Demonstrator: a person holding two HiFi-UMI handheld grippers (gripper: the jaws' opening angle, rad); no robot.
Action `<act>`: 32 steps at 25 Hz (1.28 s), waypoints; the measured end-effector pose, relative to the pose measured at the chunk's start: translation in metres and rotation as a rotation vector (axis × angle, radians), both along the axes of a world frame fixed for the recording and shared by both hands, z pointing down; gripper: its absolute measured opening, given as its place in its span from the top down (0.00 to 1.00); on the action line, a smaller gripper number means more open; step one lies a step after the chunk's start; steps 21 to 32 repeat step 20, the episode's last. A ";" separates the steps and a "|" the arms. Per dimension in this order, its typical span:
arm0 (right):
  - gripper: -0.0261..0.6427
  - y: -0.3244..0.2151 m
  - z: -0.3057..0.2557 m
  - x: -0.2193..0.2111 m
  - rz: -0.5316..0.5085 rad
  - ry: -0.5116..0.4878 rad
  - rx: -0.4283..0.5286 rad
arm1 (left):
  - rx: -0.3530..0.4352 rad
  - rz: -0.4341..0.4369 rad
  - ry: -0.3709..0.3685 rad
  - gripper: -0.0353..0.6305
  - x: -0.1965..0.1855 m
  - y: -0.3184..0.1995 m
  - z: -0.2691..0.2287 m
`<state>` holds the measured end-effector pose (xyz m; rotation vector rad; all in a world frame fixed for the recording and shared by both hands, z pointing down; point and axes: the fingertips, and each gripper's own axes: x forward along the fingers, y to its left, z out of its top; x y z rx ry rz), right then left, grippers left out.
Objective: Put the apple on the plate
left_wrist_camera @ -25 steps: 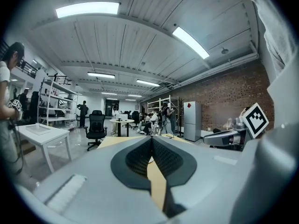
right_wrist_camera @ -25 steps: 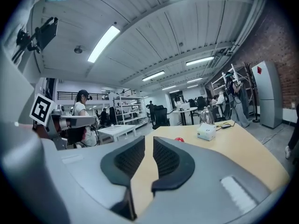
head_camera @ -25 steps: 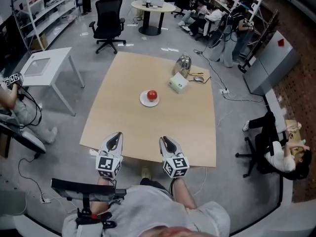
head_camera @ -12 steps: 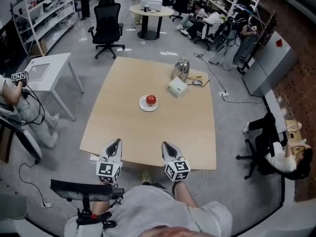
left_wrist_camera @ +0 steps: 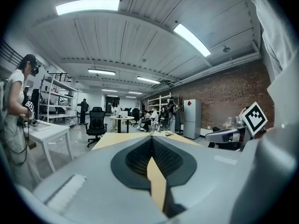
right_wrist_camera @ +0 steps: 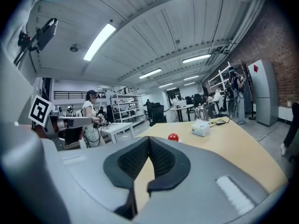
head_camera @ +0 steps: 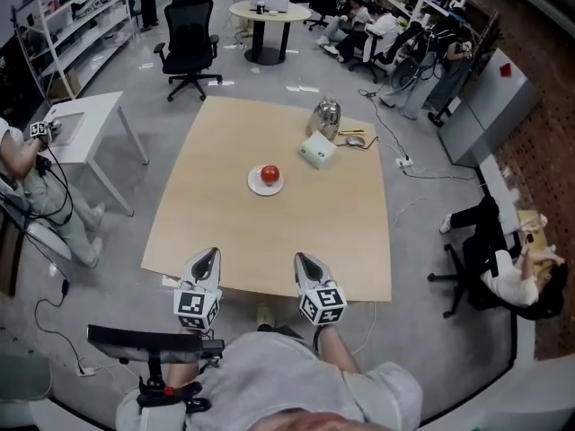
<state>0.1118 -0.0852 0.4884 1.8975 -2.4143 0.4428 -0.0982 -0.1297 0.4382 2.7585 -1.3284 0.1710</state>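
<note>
The apple (head_camera: 269, 174) sits on the plate (head_camera: 255, 186), near the middle of the counter (head_camera: 269, 241) and a little toward its far side. In the right gripper view it shows red beyond the jaw tips, well apart from them.

Beyond and to the right of the plate stand a white box (head_camera: 317, 151) and a kettle (head_camera: 326, 115), near the far right corner. Bare counter runs from the plate to the near edge, and to the left and right edges as well.

The left gripper (head_camera: 206, 257) and the right gripper (head_camera: 305, 260) hang at the near edge, side by side and apart from each other. Each has its jaws pressed together with nothing between them.

Grey floor (head_camera: 418, 241) lies open along the counter's sides. A white table (head_camera: 99, 106) stands well off the left edge.
</note>
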 end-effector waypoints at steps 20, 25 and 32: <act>0.95 -0.004 0.003 -0.011 -0.012 0.019 -0.016 | -0.008 -0.005 -0.008 0.92 -0.009 -0.005 0.000; 0.95 -0.004 0.003 -0.011 -0.012 0.019 -0.016 | -0.008 -0.005 -0.008 0.92 -0.009 -0.005 0.000; 0.95 -0.004 0.003 -0.011 -0.012 0.019 -0.016 | -0.008 -0.005 -0.008 0.92 -0.009 -0.005 0.000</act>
